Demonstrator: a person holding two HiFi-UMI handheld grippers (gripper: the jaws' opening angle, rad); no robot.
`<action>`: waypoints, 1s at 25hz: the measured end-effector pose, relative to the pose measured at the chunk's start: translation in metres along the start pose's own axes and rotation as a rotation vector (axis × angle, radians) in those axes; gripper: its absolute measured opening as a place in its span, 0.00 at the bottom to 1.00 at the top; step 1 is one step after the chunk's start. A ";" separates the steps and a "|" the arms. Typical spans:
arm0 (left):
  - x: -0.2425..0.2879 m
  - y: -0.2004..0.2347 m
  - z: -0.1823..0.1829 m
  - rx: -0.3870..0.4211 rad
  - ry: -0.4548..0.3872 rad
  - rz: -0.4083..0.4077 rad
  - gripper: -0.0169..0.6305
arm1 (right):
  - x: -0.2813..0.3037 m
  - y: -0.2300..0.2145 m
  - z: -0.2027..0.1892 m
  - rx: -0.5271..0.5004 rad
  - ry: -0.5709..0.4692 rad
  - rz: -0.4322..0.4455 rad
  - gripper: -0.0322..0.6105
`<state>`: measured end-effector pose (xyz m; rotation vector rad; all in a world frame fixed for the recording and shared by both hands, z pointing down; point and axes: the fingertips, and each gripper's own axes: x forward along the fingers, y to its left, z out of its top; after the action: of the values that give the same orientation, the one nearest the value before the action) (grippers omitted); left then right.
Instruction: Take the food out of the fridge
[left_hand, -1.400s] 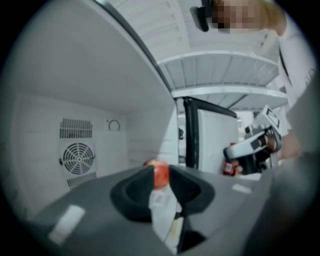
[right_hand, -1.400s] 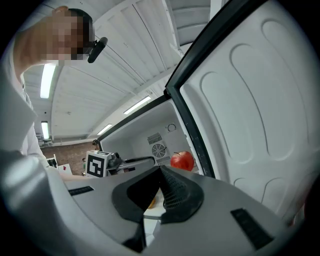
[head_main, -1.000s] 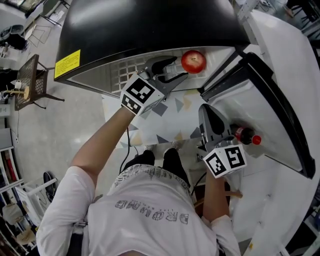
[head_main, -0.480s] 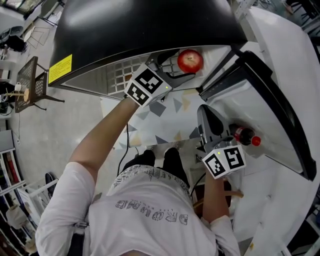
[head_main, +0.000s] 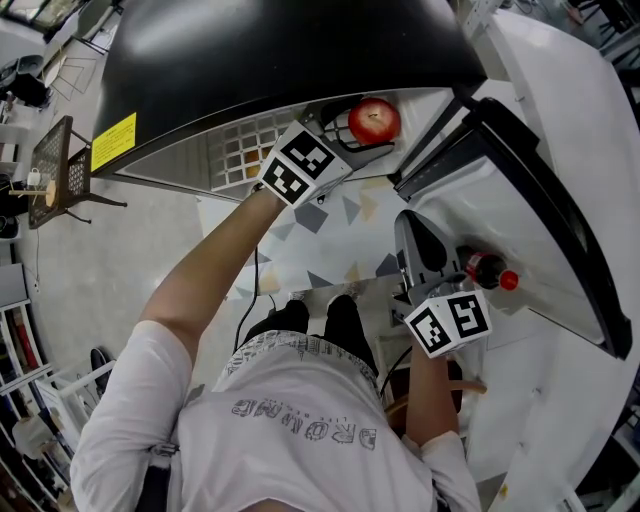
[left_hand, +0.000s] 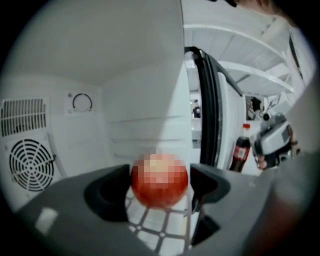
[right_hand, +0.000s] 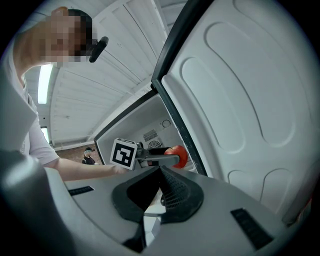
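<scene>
- Red apple (left_hand: 160, 180) between the fingers (left_hand: 107, 194) of the left gripper (left_hand: 160, 189), resting on the wire shelf (left_hand: 155, 225) of the fridge (head_main: 300, 50).
- Those fingers spread wide, just been opening, one close on either side of the apple, not clamped on it.
- Fingers (right_hand: 176, 192) of the right gripper (right_hand: 161, 174) pressed together, nothing between them.
- Dark cola bottle (head_main: 488, 270) in the door (head_main: 560, 200), just beside the right fingers.

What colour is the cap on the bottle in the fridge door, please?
Red cap; clearest in head view.
</scene>
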<state>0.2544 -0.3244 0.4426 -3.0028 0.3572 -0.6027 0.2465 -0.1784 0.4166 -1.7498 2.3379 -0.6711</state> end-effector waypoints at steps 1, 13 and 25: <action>0.000 0.001 0.000 0.001 0.002 0.004 0.59 | 0.000 0.000 0.000 0.000 0.001 -0.001 0.05; -0.017 0.000 0.005 -0.002 -0.039 0.025 0.59 | -0.004 0.004 0.000 -0.007 -0.001 -0.017 0.05; -0.087 -0.011 0.012 -0.025 -0.130 0.037 0.58 | -0.005 0.038 -0.001 -0.024 -0.019 -0.030 0.05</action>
<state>0.1838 -0.2928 0.4001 -3.0318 0.4132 -0.3997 0.2147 -0.1654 0.4005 -1.7967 2.3205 -0.6306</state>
